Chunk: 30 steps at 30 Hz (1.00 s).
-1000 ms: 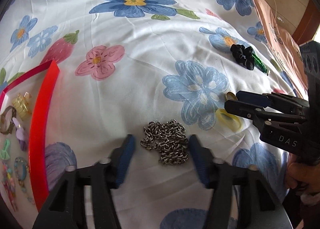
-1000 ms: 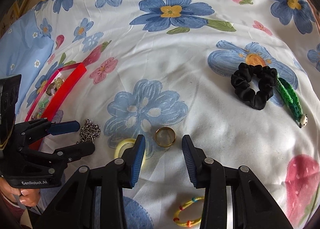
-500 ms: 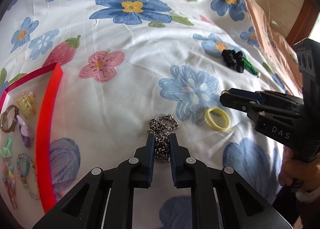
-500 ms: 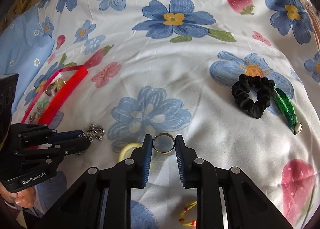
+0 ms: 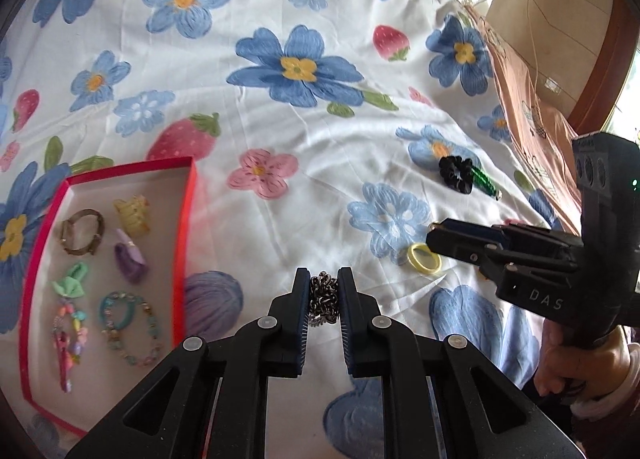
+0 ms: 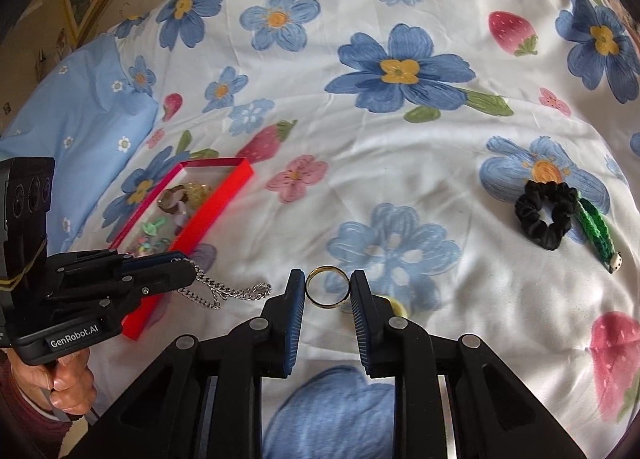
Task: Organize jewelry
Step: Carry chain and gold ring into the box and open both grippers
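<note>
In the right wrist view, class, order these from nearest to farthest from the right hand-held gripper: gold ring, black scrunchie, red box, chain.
1. Gold ring: held between the right hand-held gripper's fingers.
2. Chain: just left, hanging from the left hand-held gripper.
3. Red box at left and black scrunchie at right: too close to call.

We hold a black two-finger gripper in each hand. Our left gripper (image 5: 324, 299) has its blue-padded fingers pinched close together on a silver chain (image 5: 323, 301), which dangles from the fingertips. Our right gripper (image 6: 328, 291) has its fingers closed against the two sides of a gold ring (image 6: 327, 287). Each bare hand (image 6: 66, 383) wraps its gripper's handle, the tips level and side by side.
</note>
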Tool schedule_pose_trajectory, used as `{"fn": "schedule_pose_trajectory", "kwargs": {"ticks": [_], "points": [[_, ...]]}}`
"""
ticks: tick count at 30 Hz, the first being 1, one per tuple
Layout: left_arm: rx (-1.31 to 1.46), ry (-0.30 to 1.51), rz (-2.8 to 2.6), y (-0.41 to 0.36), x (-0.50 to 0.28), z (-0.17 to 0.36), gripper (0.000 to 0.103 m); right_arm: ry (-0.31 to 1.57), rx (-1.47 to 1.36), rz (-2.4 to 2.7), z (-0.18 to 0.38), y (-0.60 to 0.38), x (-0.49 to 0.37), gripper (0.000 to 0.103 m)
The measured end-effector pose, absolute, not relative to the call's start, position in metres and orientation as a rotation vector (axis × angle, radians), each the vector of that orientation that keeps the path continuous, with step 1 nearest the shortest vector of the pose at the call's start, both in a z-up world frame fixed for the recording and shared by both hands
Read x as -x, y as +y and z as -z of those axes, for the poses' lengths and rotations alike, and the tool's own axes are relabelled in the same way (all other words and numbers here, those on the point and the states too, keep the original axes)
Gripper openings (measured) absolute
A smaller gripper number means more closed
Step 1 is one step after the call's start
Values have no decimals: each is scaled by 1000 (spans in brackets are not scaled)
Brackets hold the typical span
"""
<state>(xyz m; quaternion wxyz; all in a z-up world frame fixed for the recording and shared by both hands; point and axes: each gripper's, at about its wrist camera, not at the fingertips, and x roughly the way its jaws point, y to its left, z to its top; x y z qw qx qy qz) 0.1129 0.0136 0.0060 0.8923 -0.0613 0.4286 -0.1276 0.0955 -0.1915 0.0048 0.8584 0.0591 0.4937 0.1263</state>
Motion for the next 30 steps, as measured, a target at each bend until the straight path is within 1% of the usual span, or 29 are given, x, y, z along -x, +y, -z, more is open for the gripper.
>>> {"fn": "schedule_pose_trajectory", "kwargs": {"ticks": [13,23,30], "points": [[167,807,195,66,-63,-46,12,1031,-118,-413,-14,-126,-88,23],[205,801,103,109,-38,-52,12,1035,-103,-524,-15,-75,-90,23],[245,819,47,135,-25,-46,12,1050,-90,-597,-10,-36,-93,23]]}}
